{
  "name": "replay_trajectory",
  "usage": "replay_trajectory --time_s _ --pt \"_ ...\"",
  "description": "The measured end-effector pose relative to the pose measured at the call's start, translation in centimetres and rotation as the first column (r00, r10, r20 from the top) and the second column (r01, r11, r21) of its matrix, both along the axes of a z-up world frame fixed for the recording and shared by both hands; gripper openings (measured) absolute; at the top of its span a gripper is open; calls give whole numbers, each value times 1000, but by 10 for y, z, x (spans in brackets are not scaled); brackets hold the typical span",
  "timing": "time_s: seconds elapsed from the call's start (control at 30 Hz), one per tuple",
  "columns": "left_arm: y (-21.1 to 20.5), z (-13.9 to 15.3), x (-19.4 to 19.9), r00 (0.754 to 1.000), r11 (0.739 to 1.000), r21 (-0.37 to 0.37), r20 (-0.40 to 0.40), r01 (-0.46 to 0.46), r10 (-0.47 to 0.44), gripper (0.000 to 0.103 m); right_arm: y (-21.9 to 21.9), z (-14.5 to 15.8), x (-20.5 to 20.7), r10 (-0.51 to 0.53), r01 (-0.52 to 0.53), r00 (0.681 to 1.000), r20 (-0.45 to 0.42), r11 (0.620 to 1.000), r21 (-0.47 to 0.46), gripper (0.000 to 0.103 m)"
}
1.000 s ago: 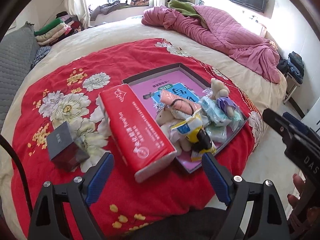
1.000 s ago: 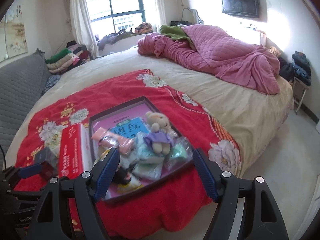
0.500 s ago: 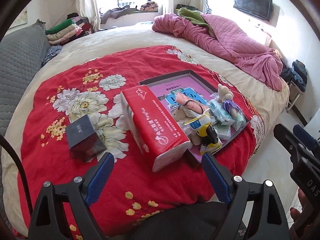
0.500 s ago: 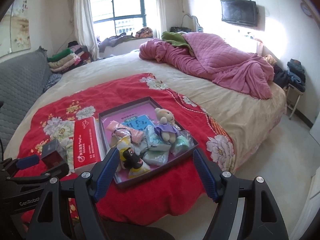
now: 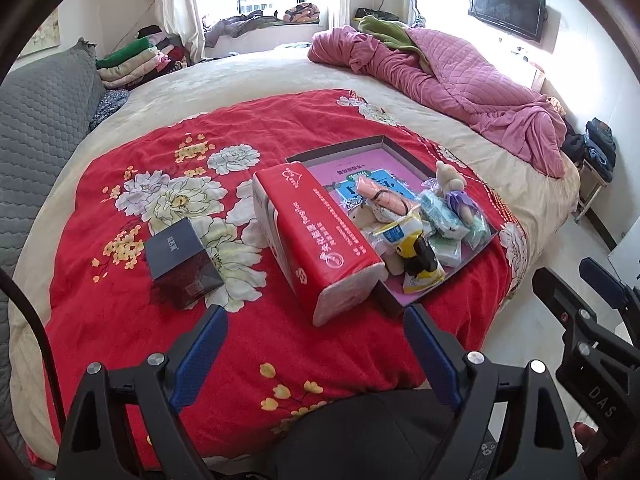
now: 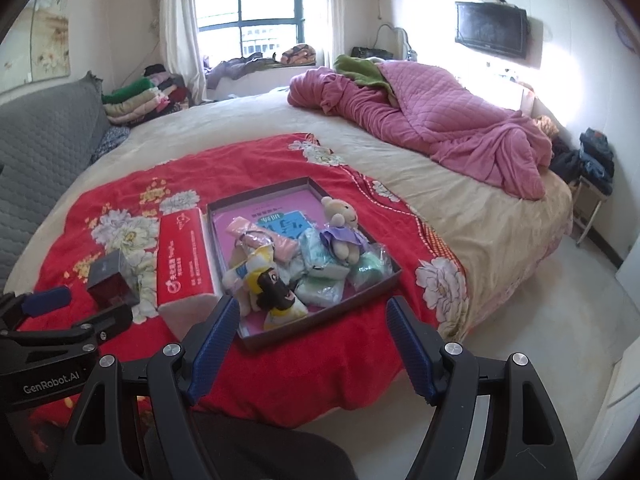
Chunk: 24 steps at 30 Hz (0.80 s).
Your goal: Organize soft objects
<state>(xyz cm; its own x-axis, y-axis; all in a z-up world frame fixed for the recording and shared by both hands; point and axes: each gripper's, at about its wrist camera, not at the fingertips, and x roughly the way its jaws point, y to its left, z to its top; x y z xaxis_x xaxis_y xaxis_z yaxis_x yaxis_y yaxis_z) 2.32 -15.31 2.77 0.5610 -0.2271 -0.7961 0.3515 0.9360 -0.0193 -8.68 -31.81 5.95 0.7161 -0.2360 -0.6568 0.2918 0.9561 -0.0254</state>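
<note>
A shallow dark box (image 5: 348,147) (image 6: 260,192) lies on a red flowered blanket (image 5: 120,312) (image 6: 120,184). In it are several soft things: a small teddy bear (image 6: 340,224) (image 5: 448,176), a dark-haired doll (image 6: 276,288) (image 5: 416,248), a pink roll (image 5: 380,196) and packets. A red tissue pack (image 5: 320,232) (image 6: 182,252) lies left of the box, touching it. My left gripper (image 5: 316,344) is open and empty, held back from the bed's near edge. My right gripper (image 6: 308,332) is open and empty, in front of the box.
A small dark box (image 5: 182,256) (image 6: 110,276) stands on the blanket left of the tissue pack. A pink quilt (image 6: 440,120) is heaped at the far right of the bed. A grey headboard (image 6: 40,136) is at the left. Bare floor (image 6: 540,320) lies right.
Both grippers have drawn back and up from the bed; the box and tissue pack look smaller and farther. Nothing on the bed has moved.
</note>
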Motion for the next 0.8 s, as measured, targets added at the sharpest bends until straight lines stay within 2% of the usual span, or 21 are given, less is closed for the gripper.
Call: replay_trajectory --time_s 0.2,0.47,0.8 --pt "4 -6 -8 1000 1000 15 -12 -12 12 89 11 -4 -13 -4 3 1000 -7 1000 -22 77" --pt "6 -14 -19 1000 999 37 -19 -5 6 89 14 -5 -29 -5 5 1000 14 1000 -4 77" --pt "9 -19 -24 999 999 42 -28 -16 17 89 18 -10 -31 10 -10 1000 -3 1000 14 77"
